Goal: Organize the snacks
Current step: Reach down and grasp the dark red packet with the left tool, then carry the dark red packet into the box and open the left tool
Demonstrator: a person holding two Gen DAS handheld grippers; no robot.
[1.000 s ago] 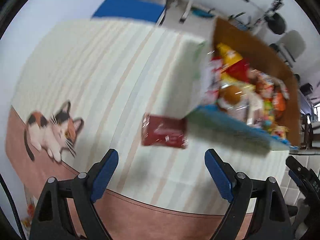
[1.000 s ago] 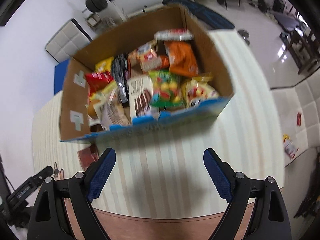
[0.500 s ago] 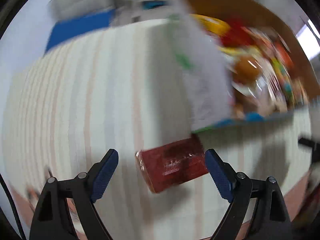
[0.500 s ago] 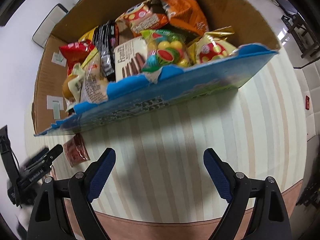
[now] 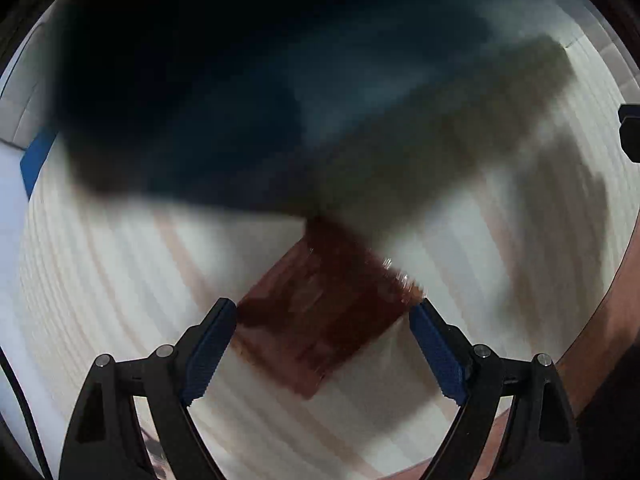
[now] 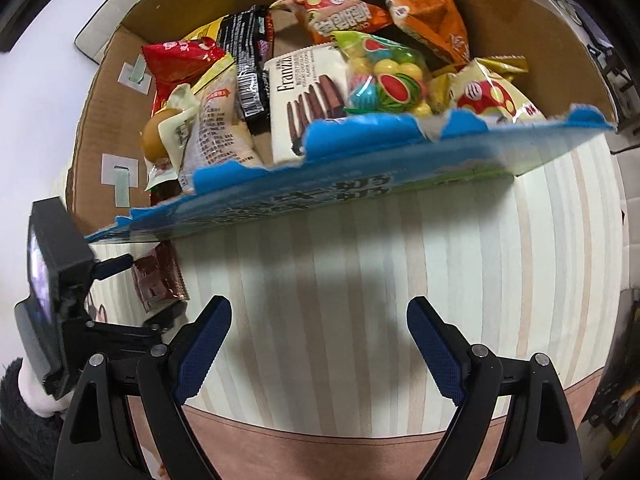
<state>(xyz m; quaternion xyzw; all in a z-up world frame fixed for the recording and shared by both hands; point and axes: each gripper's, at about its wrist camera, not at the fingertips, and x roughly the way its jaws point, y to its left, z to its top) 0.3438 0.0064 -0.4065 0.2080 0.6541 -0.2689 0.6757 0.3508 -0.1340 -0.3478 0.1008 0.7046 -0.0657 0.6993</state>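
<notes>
Directly between spread fingers of left hand-held gripper [image 5: 322, 316], red snack packet [image 5: 324, 312], flat on striped tablecloth [image 5: 100, 280]

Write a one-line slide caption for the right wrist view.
Open right gripper hovers over the striped tablecloth before a cardboard box packed with snack packets; left gripper straddles a dark red packet.
</notes>
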